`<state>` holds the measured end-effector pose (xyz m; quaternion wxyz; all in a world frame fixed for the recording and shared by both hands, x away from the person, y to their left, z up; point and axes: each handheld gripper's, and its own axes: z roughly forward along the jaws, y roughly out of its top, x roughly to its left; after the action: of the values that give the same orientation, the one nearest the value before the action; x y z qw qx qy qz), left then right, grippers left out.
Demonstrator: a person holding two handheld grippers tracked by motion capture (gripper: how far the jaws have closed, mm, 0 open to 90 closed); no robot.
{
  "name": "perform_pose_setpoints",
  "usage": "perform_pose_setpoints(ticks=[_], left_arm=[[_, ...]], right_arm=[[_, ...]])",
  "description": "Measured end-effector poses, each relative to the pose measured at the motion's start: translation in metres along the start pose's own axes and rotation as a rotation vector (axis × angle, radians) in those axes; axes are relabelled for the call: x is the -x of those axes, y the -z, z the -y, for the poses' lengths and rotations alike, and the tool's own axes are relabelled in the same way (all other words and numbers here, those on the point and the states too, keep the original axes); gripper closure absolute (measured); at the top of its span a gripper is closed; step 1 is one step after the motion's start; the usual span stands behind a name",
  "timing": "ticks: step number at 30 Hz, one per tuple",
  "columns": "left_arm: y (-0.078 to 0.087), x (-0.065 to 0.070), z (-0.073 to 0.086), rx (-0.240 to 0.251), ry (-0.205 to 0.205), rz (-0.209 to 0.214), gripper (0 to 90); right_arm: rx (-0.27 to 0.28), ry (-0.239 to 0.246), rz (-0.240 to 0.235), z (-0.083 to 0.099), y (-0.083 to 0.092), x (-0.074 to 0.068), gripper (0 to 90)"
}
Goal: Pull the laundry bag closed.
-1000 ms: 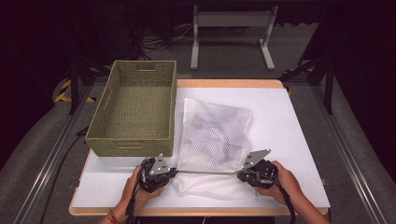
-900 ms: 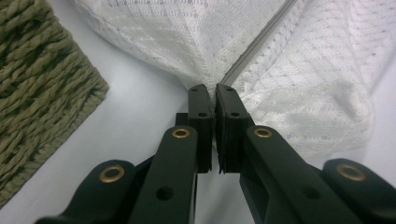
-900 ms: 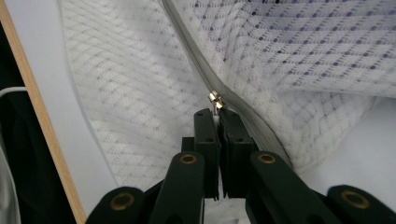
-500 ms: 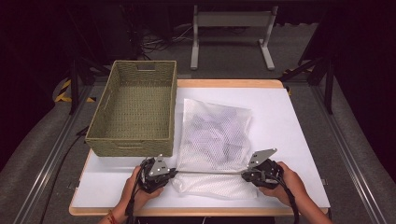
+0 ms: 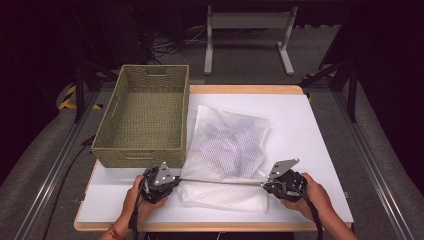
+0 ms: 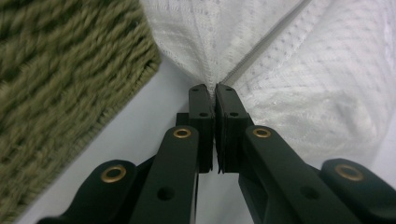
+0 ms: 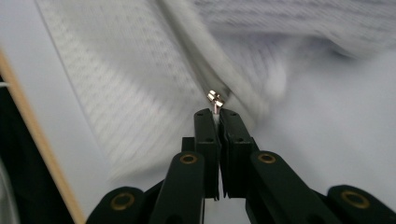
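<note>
A: Starting from the largest item, the white tabletop (image 5: 310, 150) is carrying everything. The woven basket (image 5: 145, 120) is sitting along the left side of the mesh laundry bag (image 5: 227, 150), and its near corner is lying just beside the bag's near-left corner. The bag itself is lying flat at the tabletop's middle, with its zipper edge (image 5: 220, 181) being stretched taut across its near end.

B: Tool state?

A: The left tool (image 6: 215, 91) is clamping the bag's fabric at the zipper's left end, jaws pressed narrow on it. The right tool (image 7: 215, 112) is pinching the metal zipper pull (image 7: 214, 99) at the bag's right end, jaws likewise nearly together.

B: Failure modes from here?

A: Three are likely. The pull is small and is sitting at the very tips of the right tool, so a sideways tug is liable to let it slip free. If the left tool is holding only a thin fold of mesh, tension could drag the fabric out or tear it. If the line goes slack, the slider may jam on bunched mesh.

B: Clearance?

A: To the right of the bag, open tabletop is running to the right edge, giving the right tool room. Left of the bag, the basket wall is crowding the left tool. Near of the bag, the wooden front edge (image 5: 210, 227) is lying close to both hands.
</note>
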<state>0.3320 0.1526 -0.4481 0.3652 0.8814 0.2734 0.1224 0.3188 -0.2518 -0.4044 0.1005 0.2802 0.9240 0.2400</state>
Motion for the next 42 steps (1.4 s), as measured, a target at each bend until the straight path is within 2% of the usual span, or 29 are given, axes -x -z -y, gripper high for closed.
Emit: perform_pose_setpoints(ticks=[1,2,3,4,5,7,9,11,12,14,19,25,29,33,37,39,42], left_arm=[[0.0,0.0,0.0,0.0,0.0,0.0,86.3],[0.0,0.001,0.001,0.0,-0.024,0.013,86.3],[-0.001,0.009,-0.002,-0.031,-0.065,-0.014,86.2],[-0.003,0.012,-0.003,-0.042,-0.088,-0.028,86.2],[-0.003,0.012,-0.003,-0.042,-0.088,-0.028,86.3],[0.001,0.008,-0.001,-0.031,-0.062,-0.002,86.2],[0.001,0.008,0.0,-0.036,-0.063,-0.011,86.2],[0.001,0.008,0.001,-0.034,-0.065,-0.01,86.1],[0.001,0.008,0.002,-0.026,-0.064,-0.005,85.9],[0.001,0.005,0.005,-0.001,-0.046,0.021,85.5],[0.002,0.008,0.006,0.005,-0.061,0.023,84.8],[0.001,0.01,0.006,0.012,-0.055,0.025,84.5],[0.001,0.013,0.007,0.016,-0.056,0.02,80.7],[0.003,0.013,0.008,0.027,-0.058,0.034,78.3],[0.004,0.014,0.007,0.032,-0.063,0.035,74.9],[0.005,0.015,0.007,0.033,-0.07,0.034,71.1],[0.007,0.014,0.007,0.043,-0.066,0.038,65.2]], right_arm=[[0.0,0.0,0.0,0.0,0.0,0.0,87.2],[0.024,-0.026,-0.047,0.004,0.001,0.004,87.2],[0.025,-0.029,-0.05,0.007,0.001,0.006,87.1],[0.002,-0.019,-0.036,0.009,0.0,0.002,87.1],[0.002,-0.019,-0.036,0.009,0.0,0.002,87.1],[0.0,-0.029,-0.039,0.011,-0.001,0.004,87.1],[0.007,-0.028,-0.05,0.011,-0.002,0.004,87.1],[0.004,-0.021,-0.044,0.011,-0.003,0.003,87.1],[0.004,-0.008,-0.025,0.01,-0.004,0.001,87.0],[0.022,-0.008,-0.021,0.012,-0.003,0.002,87.0],[0.045,-0.005,-0.023,0.016,-0.003,0.004,86.9],[0.057,-0.008,-0.024,0.019,-0.002,0.003,86.8],[0.076,-0.01,-0.02,0.023,-0.001,0.005,86.6],[0.093,-0.002,-0.015,0.025,0.0,0.004,86.4],[0.112,-0.005,-0.006,0.027,0.003,0.004,83.1],[0.134,-0.002,-0.003,0.028,0.005,0.003,76.8],[0.139,0.009,-0.001,0.028,0.007,0.001,76.1]])
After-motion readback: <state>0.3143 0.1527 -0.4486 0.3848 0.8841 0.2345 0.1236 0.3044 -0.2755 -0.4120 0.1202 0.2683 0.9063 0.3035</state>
